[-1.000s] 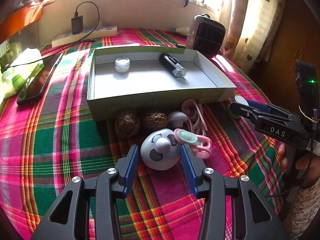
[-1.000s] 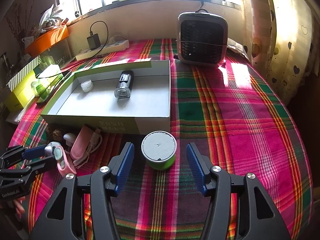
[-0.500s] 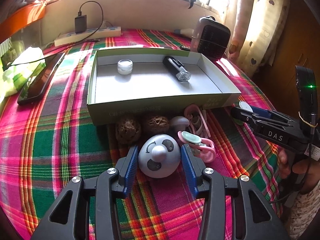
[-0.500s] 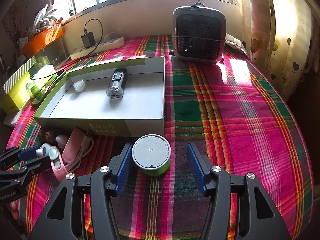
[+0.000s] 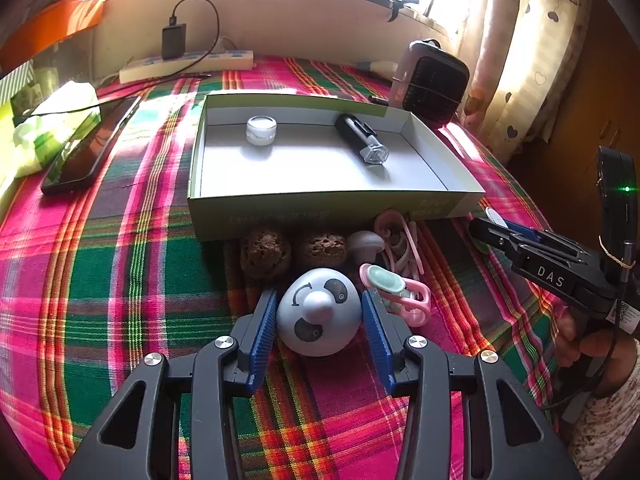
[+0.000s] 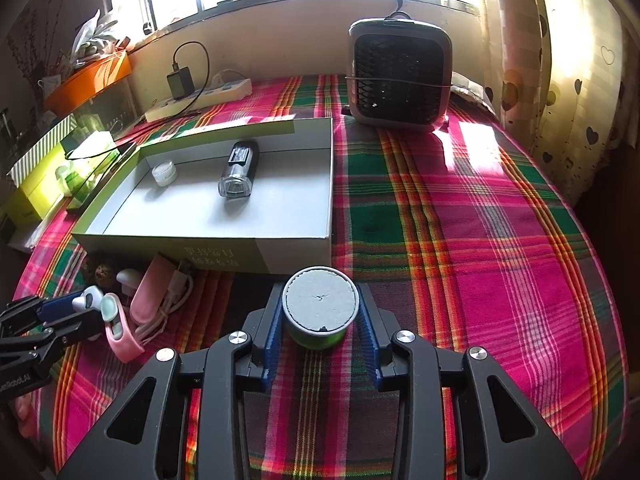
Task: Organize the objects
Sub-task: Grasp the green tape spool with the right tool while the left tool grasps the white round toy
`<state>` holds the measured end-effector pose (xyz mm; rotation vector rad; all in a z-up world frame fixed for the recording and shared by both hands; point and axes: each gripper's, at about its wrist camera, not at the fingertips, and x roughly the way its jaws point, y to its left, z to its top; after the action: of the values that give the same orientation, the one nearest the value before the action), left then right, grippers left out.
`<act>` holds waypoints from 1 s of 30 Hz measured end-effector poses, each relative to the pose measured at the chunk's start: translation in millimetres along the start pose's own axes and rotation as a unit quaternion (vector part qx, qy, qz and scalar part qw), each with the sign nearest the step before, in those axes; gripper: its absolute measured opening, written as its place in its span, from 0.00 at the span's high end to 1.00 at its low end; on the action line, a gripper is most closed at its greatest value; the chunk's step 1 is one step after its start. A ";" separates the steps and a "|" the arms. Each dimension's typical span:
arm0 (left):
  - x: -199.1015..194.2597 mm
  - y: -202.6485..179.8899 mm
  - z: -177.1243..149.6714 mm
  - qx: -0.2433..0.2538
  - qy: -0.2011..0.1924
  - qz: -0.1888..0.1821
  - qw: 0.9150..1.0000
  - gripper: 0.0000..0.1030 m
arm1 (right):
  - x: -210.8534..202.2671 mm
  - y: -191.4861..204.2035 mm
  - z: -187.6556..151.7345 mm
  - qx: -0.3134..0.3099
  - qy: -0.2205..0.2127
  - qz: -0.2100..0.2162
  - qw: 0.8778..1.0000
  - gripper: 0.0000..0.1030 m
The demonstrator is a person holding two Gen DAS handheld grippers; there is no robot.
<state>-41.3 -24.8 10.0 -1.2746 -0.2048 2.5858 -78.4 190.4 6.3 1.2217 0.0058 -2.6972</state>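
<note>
Your left tool [image 5: 319,322] angled downward, blue pads either side of a rounded toy without clearly pressing it, your right tool [image 6: 320,322] angled downward likewise, jaws just closing, pads touching a round tin.

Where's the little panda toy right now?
In the left wrist view, the panda toy sits on the plaid cloth between the left gripper's fingers, in front of the green box, beside the pink clip.

Plaid-covered bench [image 6: 460,240] bearing open box [image 6: 296,254], fan [image 6: 400,76], power strip [image 6: 200,96], phone [image 5: 88,148], two walnuts [image 5: 264,250], panda toy [image 5: 318,316].
</note>
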 end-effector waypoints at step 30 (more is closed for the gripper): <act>-6.8 8.9 0.9 -0.020 -0.006 -0.015 1.000 0.74 | -3.7 5.1 -5.8 0.003 0.001 0.011 1.000 0.66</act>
<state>-39.5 -35.3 13.6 -1.2596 -0.2777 2.5776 -70.8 186.5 5.5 1.2177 -0.0168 -2.6791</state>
